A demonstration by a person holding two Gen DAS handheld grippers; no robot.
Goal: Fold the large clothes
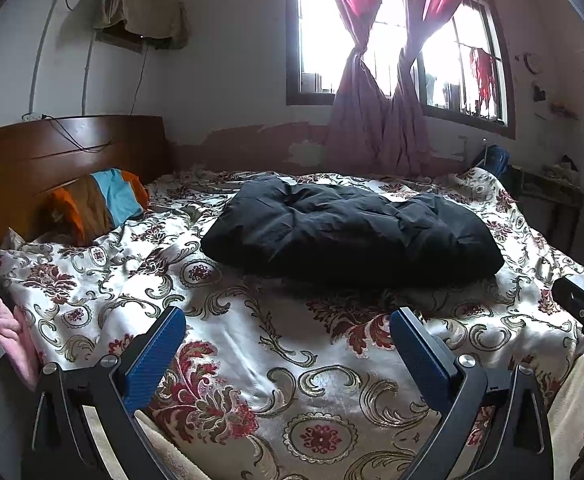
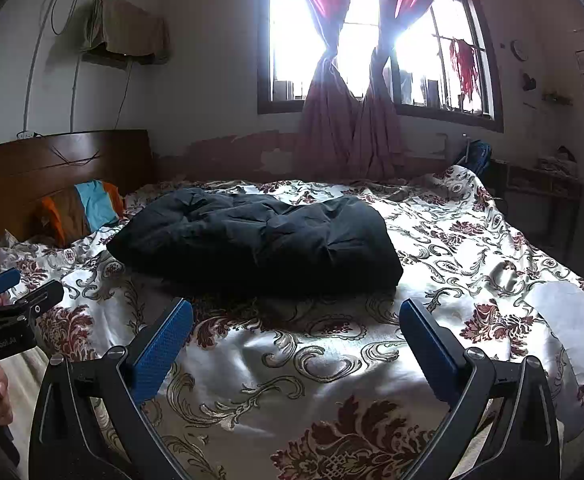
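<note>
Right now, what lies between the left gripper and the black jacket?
Only the floral bedspread: the left gripper is open and short of the black jacket, nothing lying between. The left wrist view shows this.

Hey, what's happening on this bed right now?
A person holds two handheld grippers over a floral bedspread. The left gripper and right gripper are both open and empty. A puffy black garment lies bundled mid-bed, beyond both grippers, untouched by either.

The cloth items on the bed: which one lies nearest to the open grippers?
The black padded garment, folded in the middle of the bed; the striped orange-and-blue pillow sits farther back by the headboard.
</note>
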